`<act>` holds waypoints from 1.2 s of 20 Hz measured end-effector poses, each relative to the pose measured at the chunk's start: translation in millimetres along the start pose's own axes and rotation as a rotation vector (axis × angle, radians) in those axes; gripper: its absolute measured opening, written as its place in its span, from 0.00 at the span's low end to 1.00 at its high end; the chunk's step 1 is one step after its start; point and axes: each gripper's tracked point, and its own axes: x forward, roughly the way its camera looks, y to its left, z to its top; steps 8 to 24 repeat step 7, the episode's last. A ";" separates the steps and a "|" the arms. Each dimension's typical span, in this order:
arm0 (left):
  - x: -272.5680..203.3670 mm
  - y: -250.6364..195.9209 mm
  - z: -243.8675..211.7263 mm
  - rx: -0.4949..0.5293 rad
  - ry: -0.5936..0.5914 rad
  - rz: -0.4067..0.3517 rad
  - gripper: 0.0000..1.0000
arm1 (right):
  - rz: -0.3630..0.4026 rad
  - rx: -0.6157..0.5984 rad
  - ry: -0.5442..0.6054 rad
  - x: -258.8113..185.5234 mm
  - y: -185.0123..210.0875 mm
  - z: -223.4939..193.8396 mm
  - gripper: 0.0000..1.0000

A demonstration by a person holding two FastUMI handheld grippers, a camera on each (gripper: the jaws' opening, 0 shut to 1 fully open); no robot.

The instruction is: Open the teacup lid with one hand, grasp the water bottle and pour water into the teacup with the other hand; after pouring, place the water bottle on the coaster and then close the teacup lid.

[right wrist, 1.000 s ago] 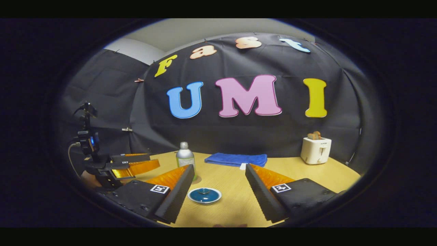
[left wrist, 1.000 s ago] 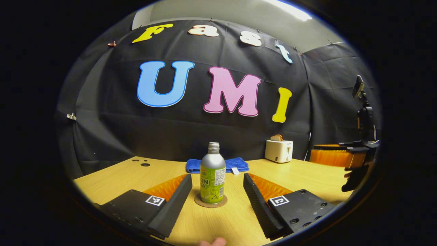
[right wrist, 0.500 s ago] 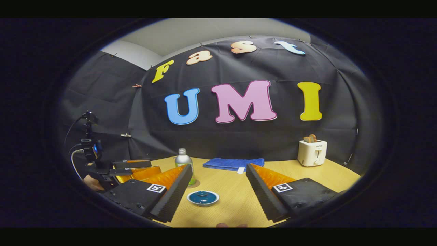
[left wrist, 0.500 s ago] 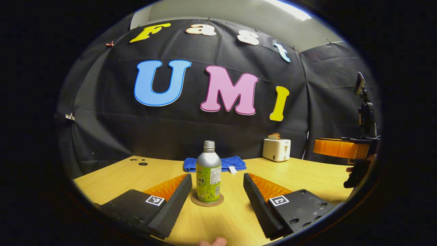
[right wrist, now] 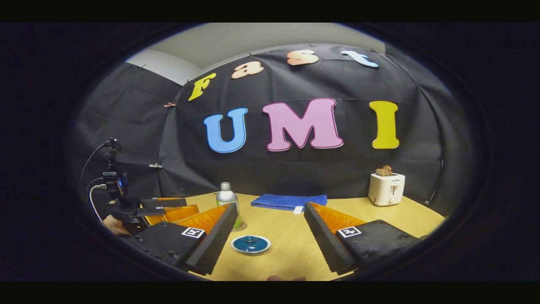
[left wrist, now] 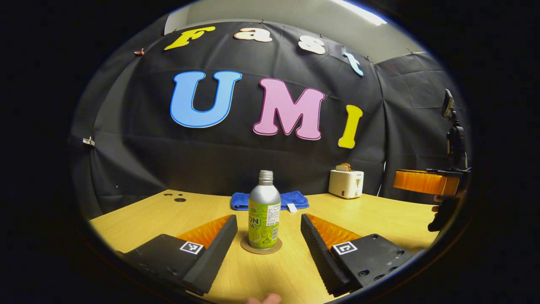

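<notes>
Bottle point(left wrist: 264, 211) upright on coaster point(left wrist: 261, 248) | lid point(right wrist: 250, 244) on table point(right wrist: 287, 249) | left gripper point(left wrist: 265, 249) wide | right gripper point(right wrist: 270, 245) wide

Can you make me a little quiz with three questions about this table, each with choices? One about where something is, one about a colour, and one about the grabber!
1. Where does the silver bottle with the green label stand?
A. on the round brown coaster
B. on the folded cloth
C. on the toaster

2. What colour is the folded cloth at the back of the wooden table?
A. red
B. blue
C. white

3. How are the left gripper's fingers?
A. shut on the bottle
B. spread apart, touching nothing
C. shut on the cloth

Answers:
1 A, the coaster's rim peeks out under the bottle.
2 B, it is plainly blue.
3 B, the bottle stands ahead between them, untouched.
</notes>
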 end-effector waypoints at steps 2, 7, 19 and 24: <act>-1.2 1.8 4.1 0.000 -0.012 0.007 0.96 | -0.017 0.003 -0.009 -1.9 -6.7 3.5 0.98; -4.4 0.9 7.4 0.000 -0.022 0.007 0.95 | -0.022 0.009 -0.015 -4.6 -7.6 5.6 1.00; -4.4 0.9 7.4 0.000 -0.022 0.007 0.95 | -0.022 0.009 -0.015 -4.6 -7.6 5.6 1.00; -4.4 0.9 7.4 0.000 -0.022 0.007 0.95 | -0.022 0.009 -0.015 -4.6 -7.6 5.6 1.00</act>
